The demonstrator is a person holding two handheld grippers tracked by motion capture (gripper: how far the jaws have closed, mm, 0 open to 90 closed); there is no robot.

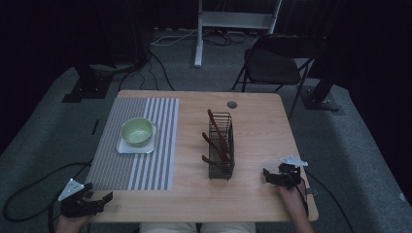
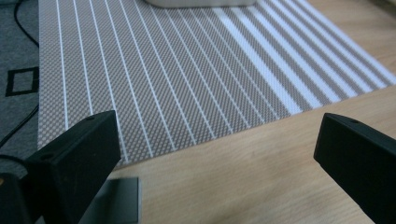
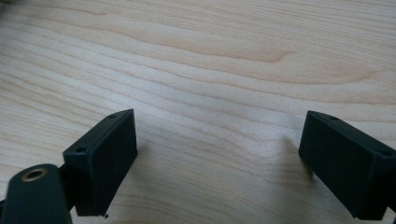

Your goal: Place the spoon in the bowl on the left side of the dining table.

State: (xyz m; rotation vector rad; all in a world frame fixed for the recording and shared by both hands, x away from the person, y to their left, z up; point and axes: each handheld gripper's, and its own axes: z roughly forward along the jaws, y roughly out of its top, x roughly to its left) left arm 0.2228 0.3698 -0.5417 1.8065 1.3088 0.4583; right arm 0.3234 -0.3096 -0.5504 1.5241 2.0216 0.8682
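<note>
Left gripper (image 1: 99, 198) near left corner, right gripper (image 1: 270, 175) near right edge; both with jaws apart, empty, likely waiting. Farther, wire rack (image 1: 221, 145) holding brown utensils mid-table. Green bowl (image 1: 137, 131) on striped mat (image 1: 155, 160) far left, probably serving spot.

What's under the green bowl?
The green bowl sits on a small pale square plate, and that plate lies on the striped placemat. The part of the plate right beneath the bowl is covered, so I can't see it.
</note>
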